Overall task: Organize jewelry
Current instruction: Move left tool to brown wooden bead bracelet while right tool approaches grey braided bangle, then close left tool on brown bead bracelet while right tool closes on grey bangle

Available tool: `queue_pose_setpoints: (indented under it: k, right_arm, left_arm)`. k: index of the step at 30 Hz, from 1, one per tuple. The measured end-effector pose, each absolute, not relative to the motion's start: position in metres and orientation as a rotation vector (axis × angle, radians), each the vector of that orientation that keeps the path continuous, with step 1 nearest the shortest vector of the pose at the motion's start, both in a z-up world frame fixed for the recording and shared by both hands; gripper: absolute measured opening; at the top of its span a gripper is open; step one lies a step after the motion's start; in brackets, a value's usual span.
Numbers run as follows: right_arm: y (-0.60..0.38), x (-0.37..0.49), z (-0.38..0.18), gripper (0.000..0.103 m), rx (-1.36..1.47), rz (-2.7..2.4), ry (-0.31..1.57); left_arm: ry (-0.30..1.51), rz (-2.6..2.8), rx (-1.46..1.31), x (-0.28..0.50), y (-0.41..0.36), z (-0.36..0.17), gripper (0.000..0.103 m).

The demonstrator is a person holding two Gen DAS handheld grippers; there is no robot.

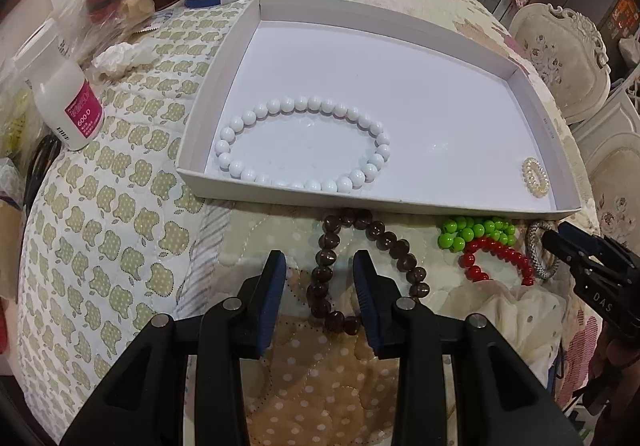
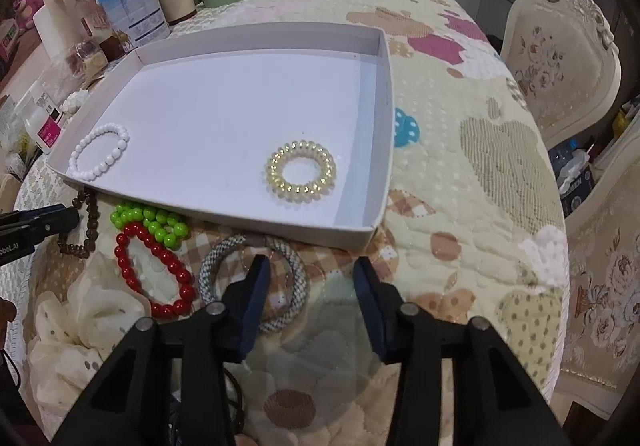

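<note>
Left wrist view shows the white tray (image 1: 208, 181) as the landmark on the quilted table (image 1: 120, 246): inside it, a white bead bracelet (image 1: 300, 143) lies at the left and a clear coil hair tie (image 1: 536, 175) at the right corner. Just in front of the tray, left to right, lie a brown bead bracelet (image 1: 340, 270), green beads (image 1: 472, 232), a red bead bracelet (image 1: 496, 258) and a grey woven ring (image 1: 540, 254). The left hand-held gripper (image 1: 320, 266) stands unclenched astride one side of the brown strand, pads not pressing it. To do this pick well, I judge, it should sink until both pads flank the beads, then squeeze squarely so the strand does not roll out. Right wrist view adds what the other hides: the right hand-held gripper (image 2: 312, 270), released and empty, with one finger over the woven ring's (image 2: 216, 262) hole and the other outside it.
</note>
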State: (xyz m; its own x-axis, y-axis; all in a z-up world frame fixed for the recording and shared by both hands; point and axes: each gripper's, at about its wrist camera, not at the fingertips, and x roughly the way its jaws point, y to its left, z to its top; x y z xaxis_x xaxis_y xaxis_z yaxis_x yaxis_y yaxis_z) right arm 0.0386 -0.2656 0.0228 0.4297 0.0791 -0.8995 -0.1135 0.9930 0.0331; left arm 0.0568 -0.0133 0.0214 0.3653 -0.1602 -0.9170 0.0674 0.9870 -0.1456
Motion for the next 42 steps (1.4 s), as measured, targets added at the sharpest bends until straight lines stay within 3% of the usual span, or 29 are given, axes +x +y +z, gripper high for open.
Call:
queue_pose_setpoints:
  k: [7, 12, 14, 42]
  right_arm:
    - [-0.265, 0.037, 0.023, 0.015, -0.076, 0.113, 1.092]
    - [-0.269, 0.033, 0.024, 0.008, -0.072, 0.129, 1.083]
    - [-0.271, 0.031, 0.025, 0.007, -0.064, 0.131, 1.083]
    - [-0.272, 0.011, 0.053, 0.007, -0.050, 0.163, 1.039]
  left_arm:
    - [1.177, -0.133, -0.060, 0.058, -0.018, 0.021, 0.009]
    - [1.162, -0.135, -0.065, 0.057, -0.018, 0.021, 0.009]
    - [1.157, -0.133, -0.065, 0.056, -0.016, 0.021, 0.000]
    - [1.126, -0.123, -0.089, 0.042, -0.001, 0.040, 0.000]
